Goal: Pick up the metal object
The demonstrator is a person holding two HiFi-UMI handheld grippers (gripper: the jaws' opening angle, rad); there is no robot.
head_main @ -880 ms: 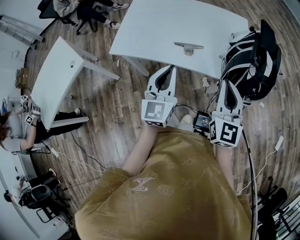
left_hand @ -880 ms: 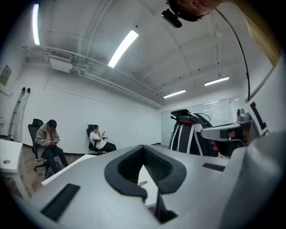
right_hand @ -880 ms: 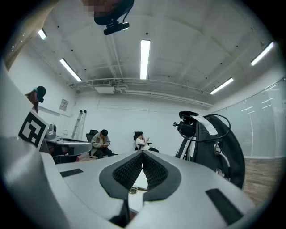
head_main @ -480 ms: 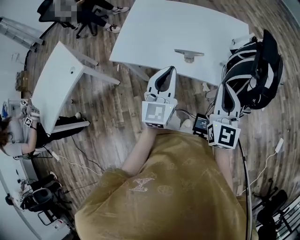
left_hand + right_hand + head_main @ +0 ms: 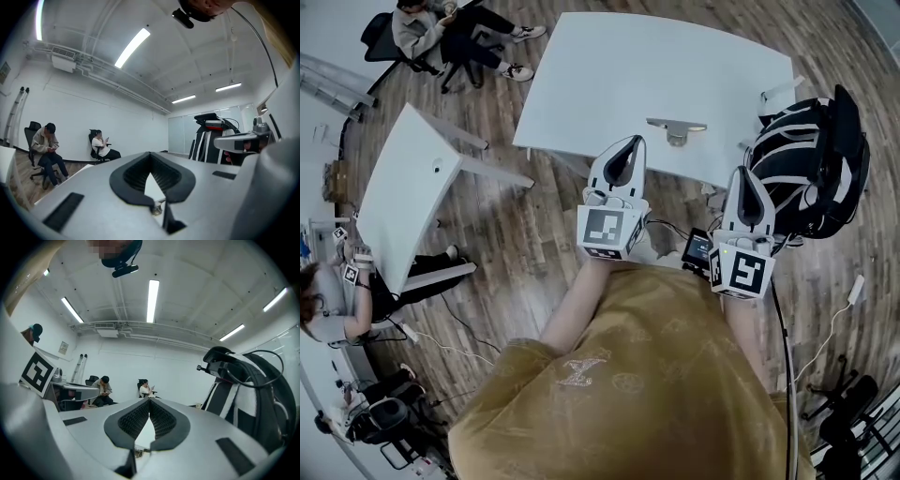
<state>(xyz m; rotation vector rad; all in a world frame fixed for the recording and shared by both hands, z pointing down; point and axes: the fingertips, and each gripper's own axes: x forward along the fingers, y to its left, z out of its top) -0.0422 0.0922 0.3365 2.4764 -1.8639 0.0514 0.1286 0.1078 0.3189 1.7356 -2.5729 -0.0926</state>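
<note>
The metal object (image 5: 677, 129) is a grey T-shaped bracket lying near the front edge of the white table (image 5: 609, 66) in the head view. My left gripper (image 5: 625, 150) is held level in front of that edge, left of the bracket and short of it, with its jaws shut and nothing between them. My right gripper (image 5: 744, 178) hangs below and right of the bracket, off the table, also shut and empty. In the left gripper view the black pads (image 5: 136, 173) meet at their tips, as the pads (image 5: 164, 420) do in the right gripper view.
A black and white bag (image 5: 811, 159) stands right of the table, close to my right gripper. A second white table (image 5: 408, 178) is tipped at the left. People sit at the far left (image 5: 422, 28). Cables and a small screen device (image 5: 696, 248) lie on the wooden floor.
The table and bracket have come closer in the head view. Both grippers now sit nearer the table's front edge, still shut.
</note>
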